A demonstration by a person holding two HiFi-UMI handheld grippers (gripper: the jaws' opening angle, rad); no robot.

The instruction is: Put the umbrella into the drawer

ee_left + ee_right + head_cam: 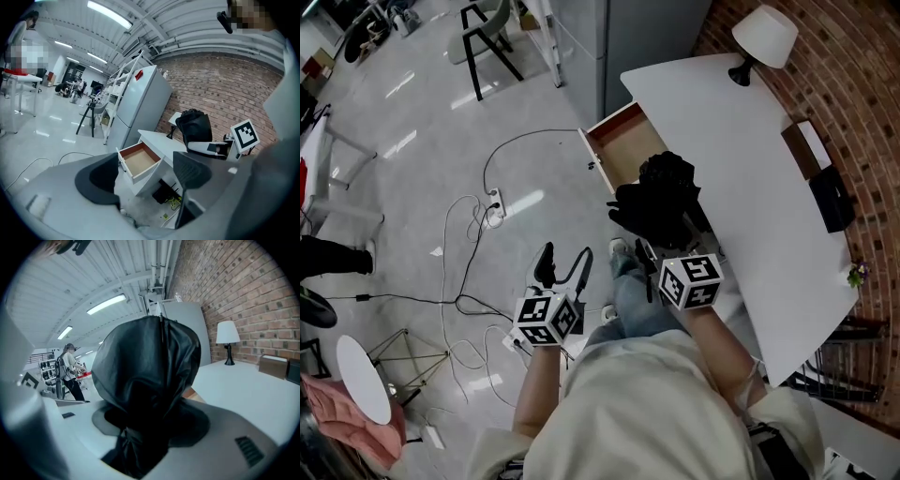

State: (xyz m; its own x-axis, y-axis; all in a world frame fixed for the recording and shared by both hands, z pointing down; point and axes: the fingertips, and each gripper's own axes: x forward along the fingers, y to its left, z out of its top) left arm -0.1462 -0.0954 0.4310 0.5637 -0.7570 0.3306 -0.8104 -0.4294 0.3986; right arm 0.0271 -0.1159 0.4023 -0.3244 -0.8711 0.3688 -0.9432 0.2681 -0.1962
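Step in hand: carrying the black folded fabric umbrella (661, 199) to the open white drawer with a bare wooden floor (630, 146); I judge it not yet over the opening.
Umbrella: held in the air at the left edge of the white table (741, 159), just on the near side of the drawer, bunched and bulky.
Right gripper (649, 251): fingers clamped on the umbrella's lower, narrow end, with the loose canopy bulging out beyond them.
Left gripper (564, 265): fingers wide apart with nothing between them, over the floor to the left of the umbrella.
Drawer: pulled out to the left of the table and seemingly empty.
How to do it well: bring the umbrella farther on until it sits over the wooden floor, lay its length along the drawer, lower it below the rim, and only then part the fingers. The fabric will likely spring up, so the free left gripper could tuck it down.
Risk: stray folds catching on the drawer's front edge.
Writing: no brand or label is readable; only black-and-white square markers on the right gripper's cube (691, 279) and on the left's (546, 319).
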